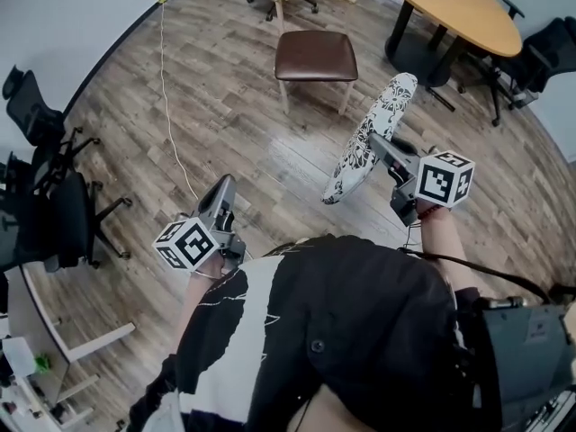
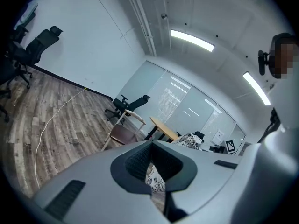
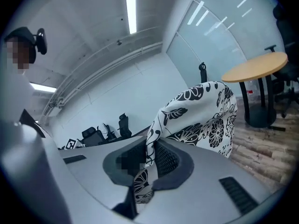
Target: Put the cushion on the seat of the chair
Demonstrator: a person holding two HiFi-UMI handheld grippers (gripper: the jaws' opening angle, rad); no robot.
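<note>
While clamped at its near edge in the right tongs, held up in the air and tilted on edge: black-and-white floral cushion, well apart from the chair and above the plank floor. Not yet on the seat.

Along the right tongs in the right gripper view: both pads pressed onto a fold of the cushion, fabric pinched flat between them and showing above and below the grip. Beyond the pads, rest of the cushion rising up and to the right, unsupported.

Left tongs low at the left of the head view, well apart from the cushion, touching nothing. In the left gripper view, left tongs drawn together at the tips, with nothing gripped. Past them, a patch of the cushion and the chair farther off.

Ahead in the head view: wooden chair with a brown padded seat, upright on the floor, backrest on the far side. Round wooden desk on a black base just right of the chair. Black office chairs at the left edge. Pale cable trailing across the floor from the wall. Black-and-white shirt of the person filling the bottom of the view.
</note>
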